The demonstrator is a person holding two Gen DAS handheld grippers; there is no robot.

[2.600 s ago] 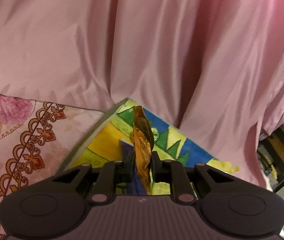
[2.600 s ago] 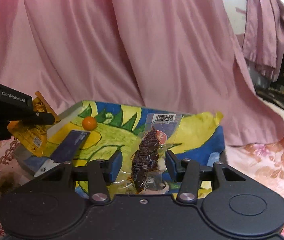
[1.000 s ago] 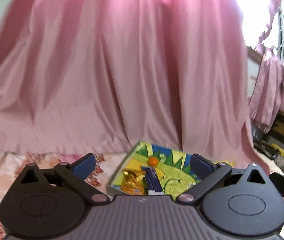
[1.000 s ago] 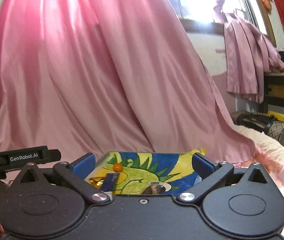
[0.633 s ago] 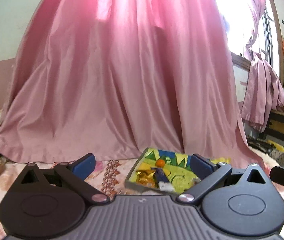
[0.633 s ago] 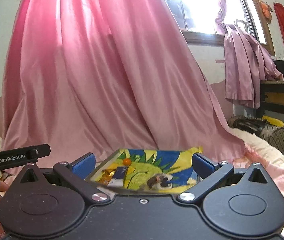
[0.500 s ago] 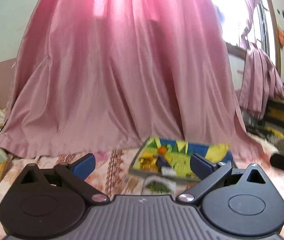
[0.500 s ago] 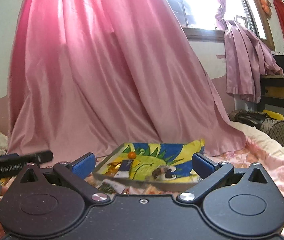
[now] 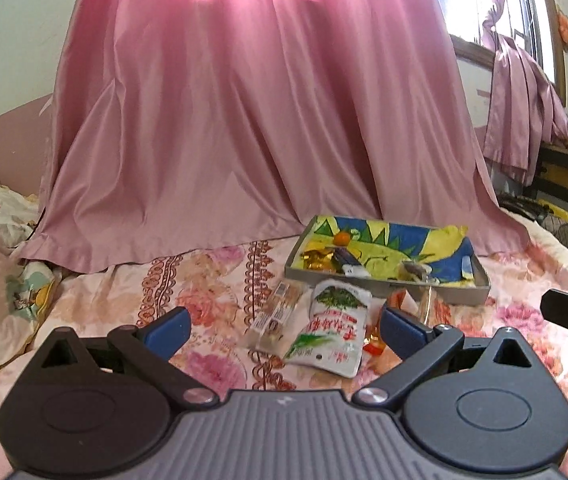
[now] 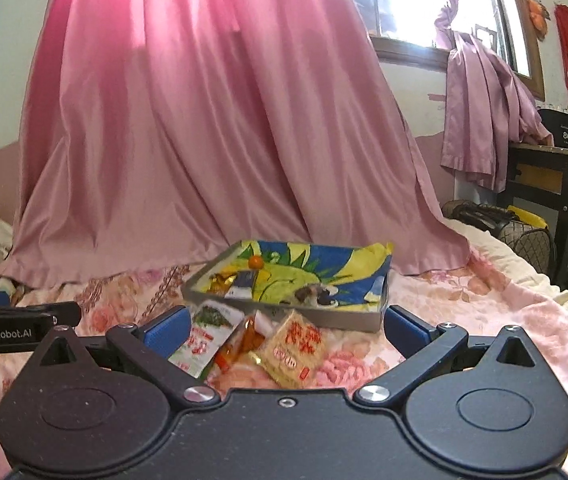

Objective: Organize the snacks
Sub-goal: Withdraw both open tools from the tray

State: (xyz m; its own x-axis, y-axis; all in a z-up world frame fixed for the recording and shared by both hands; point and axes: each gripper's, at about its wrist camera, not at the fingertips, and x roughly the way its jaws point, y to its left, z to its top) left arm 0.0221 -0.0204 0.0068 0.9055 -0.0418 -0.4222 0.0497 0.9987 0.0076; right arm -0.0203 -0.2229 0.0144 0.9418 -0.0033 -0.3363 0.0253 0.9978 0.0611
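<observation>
A shallow grey tray (image 9: pixel 387 286), lined with a bright blue, yellow and green printed sheet, sits on a floral bedspread (image 9: pixel 212 280) in front of a long pink curtain (image 9: pixel 252 112). Inside the tray, toward its left end, lie a small orange ball (image 9: pixel 341 238), a crumpled gold wrapper (image 9: pixel 315 258) and a dark blue packet (image 9: pixel 345 258) just beside it; further right rests a clear packet with a dark brown snack (image 9: pixel 415 270). In the right wrist view the same contents show: the orange ball (image 10: pixel 256 262) at the back, the gold wrapper (image 10: pixel 218 282) and blue packet (image 10: pixel 246 280) together, the brown snack (image 10: pixel 315 294) nearer the right wall. Outside the tray, on the bedspread just in front of its near wall, several snacks lie loose: a white pouch with green leaves and red lettering (image 9: pixel 329 328), a slim clear-wrapped bar (image 9: pixel 278 314) to its left, an orange wrapped piece (image 10: pixel 244 340), and a square yellow packet with red characters (image 10: pixel 293 346) tilted beside it. The left tongs (image 9: pixel 284 324) are spread wide and hold nothing, hovering above the loose snacks. The right tongs (image 10: pixel 284 326) are likewise spread wide and empty, with the loose packets showing between their blue pads (image 10: pixel 166 326).
</observation>
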